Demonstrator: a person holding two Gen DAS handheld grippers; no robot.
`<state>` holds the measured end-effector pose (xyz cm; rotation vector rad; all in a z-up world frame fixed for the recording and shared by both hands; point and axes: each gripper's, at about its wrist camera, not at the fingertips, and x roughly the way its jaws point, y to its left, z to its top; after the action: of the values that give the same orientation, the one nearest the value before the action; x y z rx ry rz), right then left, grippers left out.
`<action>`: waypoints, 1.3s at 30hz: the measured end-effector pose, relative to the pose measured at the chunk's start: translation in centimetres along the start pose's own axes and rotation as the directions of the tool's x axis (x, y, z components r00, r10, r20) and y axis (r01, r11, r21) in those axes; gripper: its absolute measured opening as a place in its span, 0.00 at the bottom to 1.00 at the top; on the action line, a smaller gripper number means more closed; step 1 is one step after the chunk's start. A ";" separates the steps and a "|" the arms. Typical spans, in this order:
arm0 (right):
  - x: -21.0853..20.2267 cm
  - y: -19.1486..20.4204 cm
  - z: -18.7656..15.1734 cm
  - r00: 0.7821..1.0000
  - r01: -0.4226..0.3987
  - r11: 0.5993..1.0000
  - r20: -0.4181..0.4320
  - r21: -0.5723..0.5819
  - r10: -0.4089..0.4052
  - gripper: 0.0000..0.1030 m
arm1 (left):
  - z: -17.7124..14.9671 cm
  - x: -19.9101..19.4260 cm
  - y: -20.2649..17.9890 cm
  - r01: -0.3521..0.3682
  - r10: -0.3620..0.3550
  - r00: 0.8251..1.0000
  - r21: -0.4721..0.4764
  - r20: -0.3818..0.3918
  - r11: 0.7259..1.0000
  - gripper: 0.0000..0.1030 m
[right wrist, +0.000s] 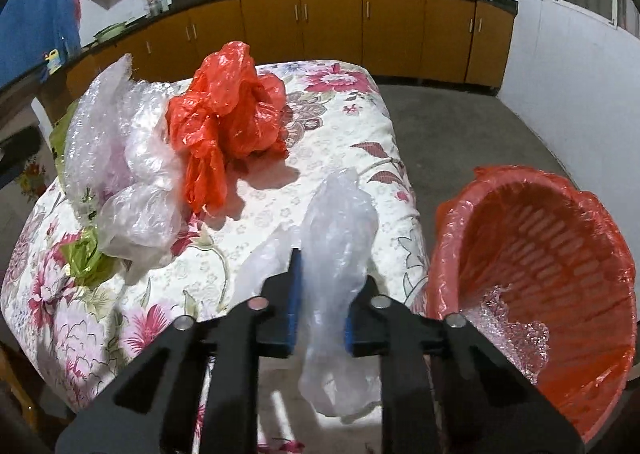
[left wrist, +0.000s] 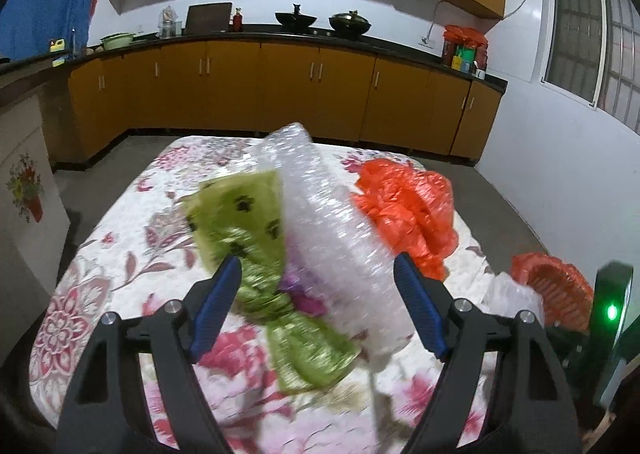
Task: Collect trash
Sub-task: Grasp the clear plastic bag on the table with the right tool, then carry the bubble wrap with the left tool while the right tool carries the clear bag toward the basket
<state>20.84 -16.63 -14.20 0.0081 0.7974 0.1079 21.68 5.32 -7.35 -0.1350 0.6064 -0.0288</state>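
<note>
Fingers (right wrist: 296, 290) of your right gripper (right wrist: 320, 294) pinched a crumpled clear plastic bag (right wrist: 340, 230) over the floral-covered desk (right wrist: 320, 133), beside the red-lined basket (right wrist: 560, 254); your left fingers (left wrist: 224, 294) stood spread around the bubble wrap (left wrist: 328, 221).

Left claw (left wrist: 318, 282) with jaws spread wide, angled downward, right claw (right wrist: 320, 286) clamped nearly closed, angled downward

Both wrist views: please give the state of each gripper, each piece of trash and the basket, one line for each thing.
Left gripper: open, above the green wrapper.
Right gripper: shut on the clear plastic bag.
Clear plastic bag: crumpled, pinched between the pads.
Green wrapper: crumpled, lying on the table.
Bubble wrap: loosely rolled, on the table.
Red plastic bag: crumpled, on the table.
Red basket: lined, bubble wrap inside.
</note>
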 end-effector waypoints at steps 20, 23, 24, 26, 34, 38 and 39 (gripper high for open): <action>-1.3 -0.7 -0.2 0.999 -0.037 0.999 0.012 0.033 0.037 0.11 | 0.4 5.0 -0.5 -0.020 0.017 0.992 -0.017 -0.127 1.000 0.12; -1.6 -0.8 -0.2 0.999 -0.041 0.999 0.020 0.034 0.040 0.11 | 0.5 4.1 -0.2 0.001 -0.002 0.995 -0.010 -0.100 1.000 0.10; -1.7 -0.7 -0.1 0.999 -0.042 0.999 0.022 0.035 0.041 0.11 | 0.6 3.7 -0.2 0.006 -0.006 0.996 -0.006 -0.088 1.000 0.10; -2.0 -0.8 0.0 0.998 -0.047 0.998 0.030 0.040 0.046 0.10 | 0.9 2.9 0.0 0.023 -0.023 0.998 0.001 -0.064 1.000 0.09; -3.2 -0.6 0.5 0.996 -0.071 0.996 0.060 0.054 0.068 0.10 | 2.3 0.0 1.1 0.049 -0.049 0.999 -0.005 0.003 0.999 0.09; -3.7 -0.4 0.9 0.994 -0.083 0.995 0.076 0.055 0.079 0.10 | 2.8 -1.2 1.6 0.050 -0.049 0.998 -0.010 0.028 0.999 0.09; -3.8 -0.4 1.0 0.993 -0.086 0.995 0.082 0.055 0.081 0.10 | 2.9 -1.5 1.8 0.049 -0.048 0.998 -0.011 0.034 0.999 0.09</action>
<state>18.91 -17.35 -10.81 0.1005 0.7204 0.1628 22.11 7.50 -4.39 -0.1615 0.5700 -0.0699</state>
